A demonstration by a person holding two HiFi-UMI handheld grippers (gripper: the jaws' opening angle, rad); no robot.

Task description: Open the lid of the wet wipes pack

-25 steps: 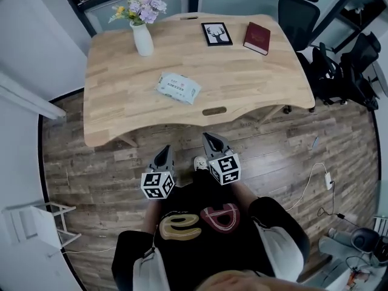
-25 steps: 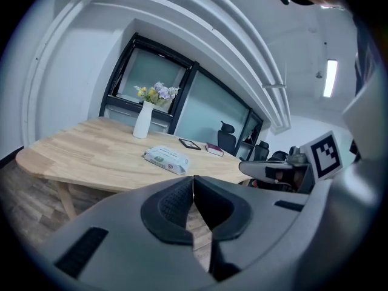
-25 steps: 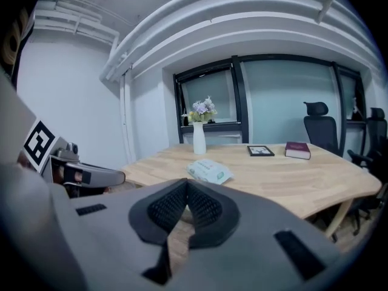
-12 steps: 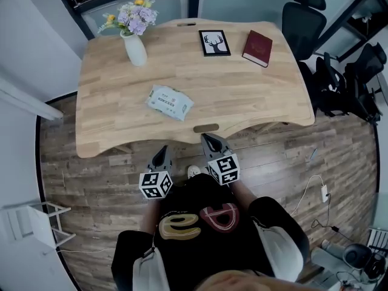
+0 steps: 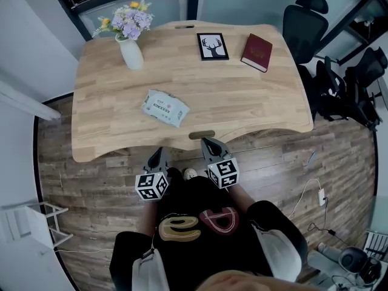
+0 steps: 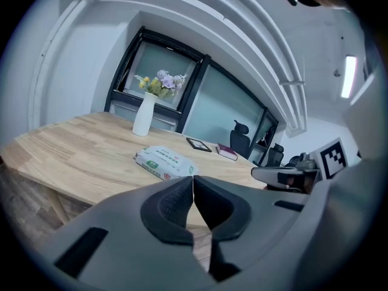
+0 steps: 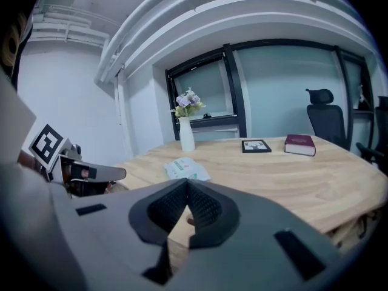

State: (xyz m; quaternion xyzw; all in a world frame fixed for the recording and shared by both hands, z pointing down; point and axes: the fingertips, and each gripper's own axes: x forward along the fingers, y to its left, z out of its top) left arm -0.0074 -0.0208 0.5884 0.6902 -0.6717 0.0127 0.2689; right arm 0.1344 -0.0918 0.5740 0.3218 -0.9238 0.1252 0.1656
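**Ana:** Where is the wet wipes pack (image 5: 164,108)?

**Ben:** It lies flat on the table (image 5: 242,102), on the left half. It is closer to the table's near edge than to its far edge.

**Ana:** Is the pack open?

**Ben:** I cannot tell. Its top is too small to see well.

**Ana:** Does anything else hold something?

**Ben:** Yes, a white vase (image 5: 131,54). It stands up straight at the table's far left corner. It has purple and yellow flowers (image 5: 124,20) in it.

**Ana:** And the two grippers?

**Ben:** Both are off the table, just past its near edge, over the wood floor (image 5: 91,180). The left gripper (image 5: 159,153) has its jaws pressed together with nothing in between. The right gripper (image 5: 209,143) is the same, with jaws together and nothing held. Both point at the table.

**Ana:** What else is on the table?

**Ben:** A picture frame (image 5: 213,46) with a deer on it and a dark red book (image 5: 256,43). Both lie by the table's far edge, with the book more to the right. A black chair (image 5: 306,14) stands past the table's far right corner.
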